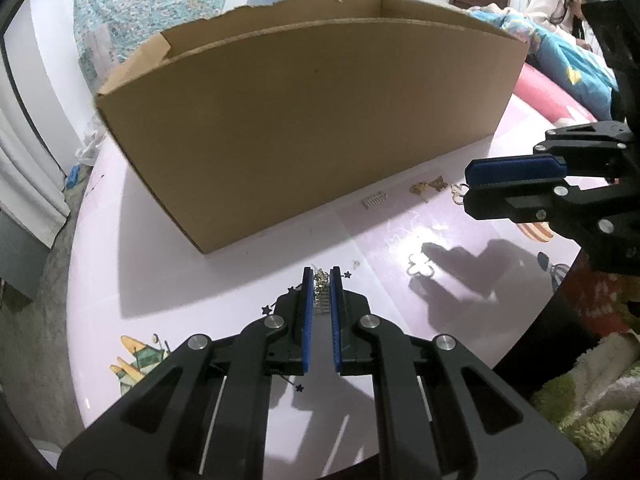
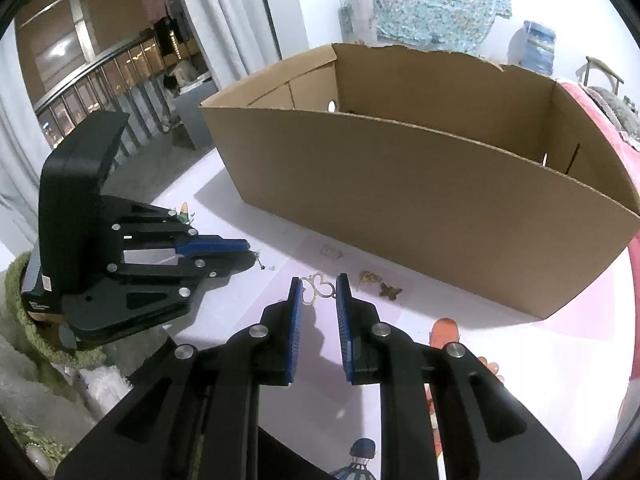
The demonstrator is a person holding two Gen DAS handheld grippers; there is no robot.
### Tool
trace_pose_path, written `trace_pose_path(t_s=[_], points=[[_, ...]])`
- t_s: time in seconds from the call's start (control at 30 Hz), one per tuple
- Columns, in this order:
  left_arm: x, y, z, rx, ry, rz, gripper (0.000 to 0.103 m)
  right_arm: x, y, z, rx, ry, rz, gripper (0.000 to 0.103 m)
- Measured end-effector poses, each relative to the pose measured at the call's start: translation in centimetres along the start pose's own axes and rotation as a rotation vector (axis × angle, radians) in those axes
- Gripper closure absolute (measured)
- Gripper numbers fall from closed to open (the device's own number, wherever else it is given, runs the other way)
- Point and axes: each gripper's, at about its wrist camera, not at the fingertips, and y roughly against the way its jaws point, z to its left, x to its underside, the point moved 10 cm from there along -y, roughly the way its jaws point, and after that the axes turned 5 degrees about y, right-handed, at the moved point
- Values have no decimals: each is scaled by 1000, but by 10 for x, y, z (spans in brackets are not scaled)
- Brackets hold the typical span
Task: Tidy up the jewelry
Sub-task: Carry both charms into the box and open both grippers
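Observation:
A large open cardboard box (image 1: 304,120) stands on a round pink table (image 1: 160,272); it also shows in the right wrist view (image 2: 420,208). My left gripper (image 1: 321,276) is nearly shut around a gold and silver jewelry piece (image 1: 321,288) lying on the table. My right gripper (image 2: 319,286) is open, its pads on either side of a gold double-heart pendant (image 2: 319,289). A gold butterfly piece (image 2: 390,291), a gold cluster (image 2: 370,277) and a small silver clip (image 2: 332,252) lie in front of the box. A white butterfly piece (image 1: 420,266) lies to the right.
The table edge curves close on the left (image 1: 76,280) and right (image 1: 560,292). A fluffy rug (image 1: 592,392) lies below. A pink cushion (image 1: 548,96) and a person (image 1: 556,0) are behind the box. Curtains (image 2: 224,20) hang at left.

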Motion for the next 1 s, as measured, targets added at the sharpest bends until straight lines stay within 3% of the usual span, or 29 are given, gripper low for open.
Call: trace_pose_path(t_s=[0.2,0.33,0.53,0.63,0.73,0.87,1.0], points=[[-6,38,8,11,35,-59,96,-7,12,3,0,4,-37,86],[-25,79,11,31,32,-144,96,-23,34,7,5,21,-92,86],[-91,140,-4,128,1,-329,96,-74,80,-2,26,62,-231,86],[-122,139,-11,183,11,-356,96,-100,90,-20,49,76,-266,86],[-145,115,-15,212,38,-315,96,-113,78,-43,41,42,-237,86],[-159,54,-14,288,152,-150,96,-125,42,-85,2,-68,-108,86],[-159,4,-18,294,213,-29,96,-129,12,-112,5,-113,18,86]])
